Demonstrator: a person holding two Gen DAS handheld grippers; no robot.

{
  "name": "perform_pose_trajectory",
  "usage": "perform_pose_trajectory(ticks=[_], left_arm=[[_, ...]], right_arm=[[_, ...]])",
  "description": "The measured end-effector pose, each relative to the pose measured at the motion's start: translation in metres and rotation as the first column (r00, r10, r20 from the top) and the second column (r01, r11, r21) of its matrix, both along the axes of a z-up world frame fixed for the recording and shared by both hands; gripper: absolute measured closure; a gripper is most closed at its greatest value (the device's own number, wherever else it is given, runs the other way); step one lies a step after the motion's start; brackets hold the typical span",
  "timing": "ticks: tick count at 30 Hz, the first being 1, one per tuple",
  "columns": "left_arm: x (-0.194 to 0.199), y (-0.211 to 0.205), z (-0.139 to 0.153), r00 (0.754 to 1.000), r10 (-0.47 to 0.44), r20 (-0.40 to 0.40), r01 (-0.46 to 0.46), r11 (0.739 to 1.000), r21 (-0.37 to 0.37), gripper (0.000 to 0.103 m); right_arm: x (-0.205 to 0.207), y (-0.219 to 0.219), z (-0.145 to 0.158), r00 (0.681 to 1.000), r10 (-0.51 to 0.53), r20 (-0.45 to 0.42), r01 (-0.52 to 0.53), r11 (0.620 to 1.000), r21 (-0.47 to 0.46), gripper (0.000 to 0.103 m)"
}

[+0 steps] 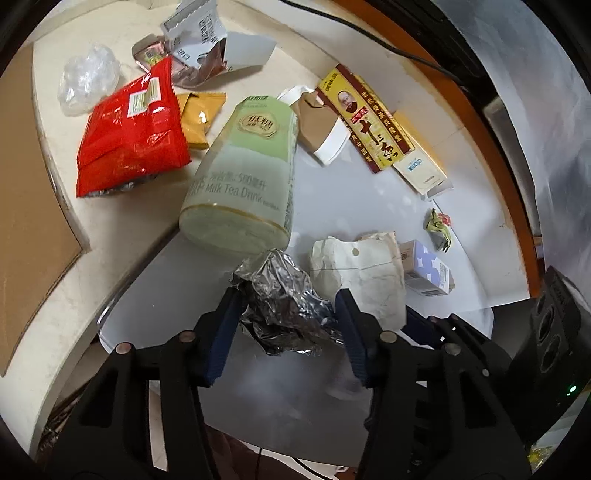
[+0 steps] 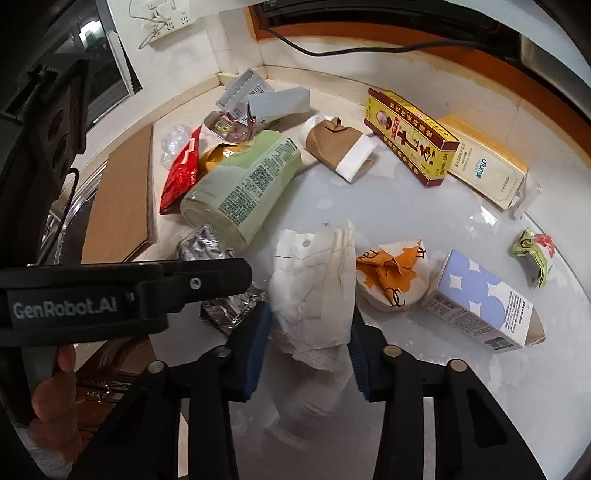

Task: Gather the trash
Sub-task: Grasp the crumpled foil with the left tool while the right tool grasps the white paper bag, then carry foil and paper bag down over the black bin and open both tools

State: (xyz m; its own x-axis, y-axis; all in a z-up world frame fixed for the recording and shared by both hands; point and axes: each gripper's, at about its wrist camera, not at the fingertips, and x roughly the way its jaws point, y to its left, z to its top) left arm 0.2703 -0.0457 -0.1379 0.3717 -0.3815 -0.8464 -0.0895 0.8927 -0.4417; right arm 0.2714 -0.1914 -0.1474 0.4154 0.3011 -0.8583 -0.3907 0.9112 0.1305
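Left gripper (image 1: pixel 284 321) pinching crumpled foil wrapper (image 1: pixel 284 306); right gripper (image 2: pixel 310 332) pinching torn white paper bag (image 2: pixel 314 284).
Foil dented, silver, between pads. Only the right view shows orange-printed wrapper (image 2: pixel 391 273), right of its claw.

surface: glossy pale grey tabletop (image 2: pixel 388 218) beside a cream stone ledge (image 1: pixel 48 155) | edge: orange-brown wooden trim (image 1: pixel 491 147) | wall: cream tiles (image 2: pixel 207 48) with a white power strip (image 2: pixel 168 24) | cable: black cord (image 2: pixel 332 50) along the back | left: dark window (image 2: pixel 107 81) | flat brown cardboard sheet (image 2: pixel 122 199) on the ledge
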Motion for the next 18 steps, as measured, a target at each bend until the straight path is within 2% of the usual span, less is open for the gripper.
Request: perform_pose_trajectory(ticks=[1,2,6,9,15,18], left_arm=[[-0.001,0.001,0.002,1.0,-0.004,0.018,0.004,1.0,-0.013,0.066],[-0.003,0.002,0.004,1.0,-0.009,0.028,0.01,1.0,-0.021,0.067],[-0.008,0.004,0.009,0.999,-0.005,0.05,0.003,1.0,0.031,0.068],[-0.017,0.01,0.017,0.998,0.006,0.068,-0.007,1.0,0.011,0.078],[-0.045,0.017,0.049,0.989,0.001,0.15,-0.004,1.0,0.022,0.077],[-0.064,0.019,0.069,0.981,-0.001,0.196,-0.005,1.0,0.03,0.077]], right_arm=[[-0.002,-0.002,0.004,1.0,-0.004,0.014,0.003,1.0,0.01,0.07],[-0.004,-0.004,0.007,1.0,-0.003,0.021,0.003,1.0,0.02,0.07],[-0.009,-0.011,0.022,0.998,-0.012,0.054,0.009,0.999,0.048,0.072],[-0.014,-0.016,0.032,0.998,-0.02,0.065,0.016,0.998,0.063,0.072],[-0.036,-0.026,0.06,0.994,-0.019,0.112,0.007,0.994,0.107,0.073],[-0.05,-0.027,0.072,0.991,-0.008,0.133,-0.008,0.993,0.114,0.077]])
